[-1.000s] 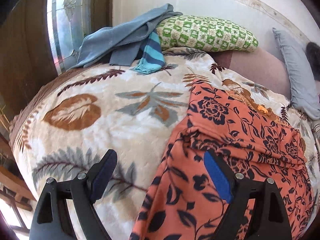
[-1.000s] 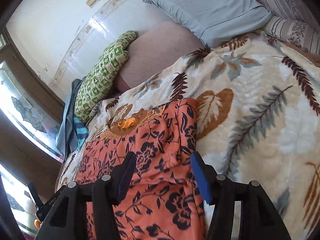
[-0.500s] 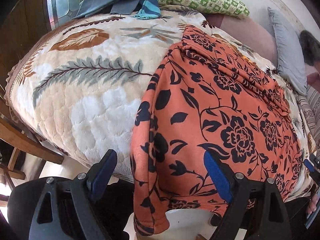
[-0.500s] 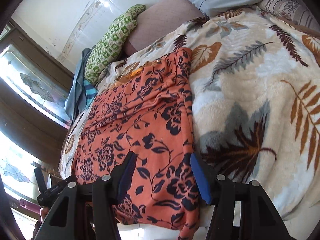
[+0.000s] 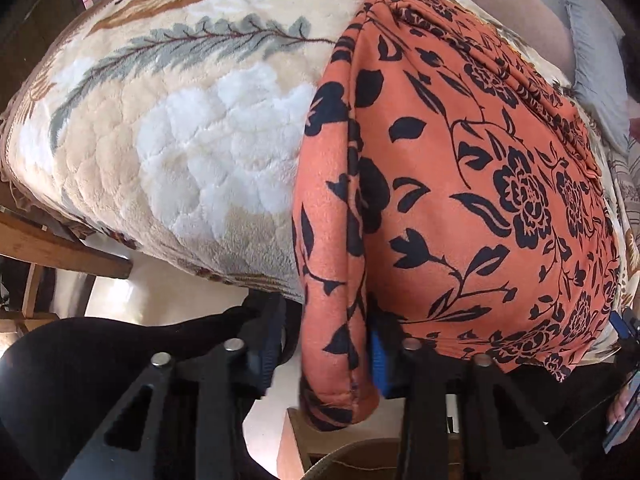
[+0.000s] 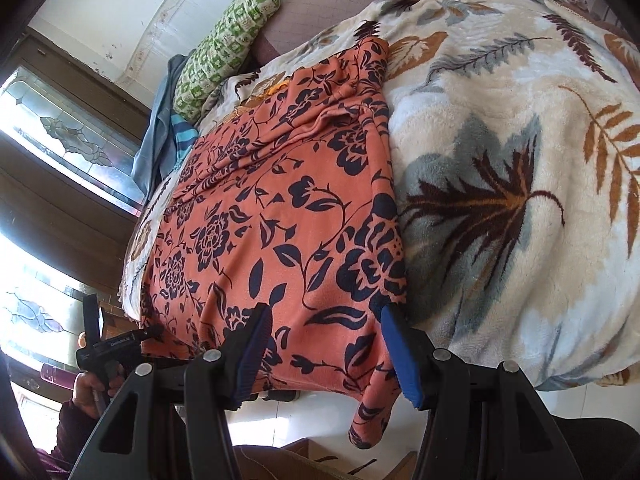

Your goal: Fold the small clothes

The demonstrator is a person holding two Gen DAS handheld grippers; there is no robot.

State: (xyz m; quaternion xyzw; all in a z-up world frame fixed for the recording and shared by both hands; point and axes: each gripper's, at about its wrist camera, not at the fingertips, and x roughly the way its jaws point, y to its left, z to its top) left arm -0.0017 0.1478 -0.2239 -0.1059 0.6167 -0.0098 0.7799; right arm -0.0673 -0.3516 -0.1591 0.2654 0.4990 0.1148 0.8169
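Both bottom corners of the orange floral garment (image 5: 460,200), spread centre-frame on the leaf-print blanket (image 5: 180,140), are being taken: left gripper (image 5: 320,344) has just been closing around its hanging corner, pads seemingly not yet pinching, right gripper (image 6: 324,344) half-open astride the hem, which must close before lifting.

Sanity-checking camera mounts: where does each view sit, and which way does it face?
Left wrist: on left gripper, facing steeply down at bed edge; own fingers flank the orange garment's hanging corner.
Right wrist: on right gripper, angled down along the leaf-print blanket; own fingers, left hand.
Shared: garment, blanket.
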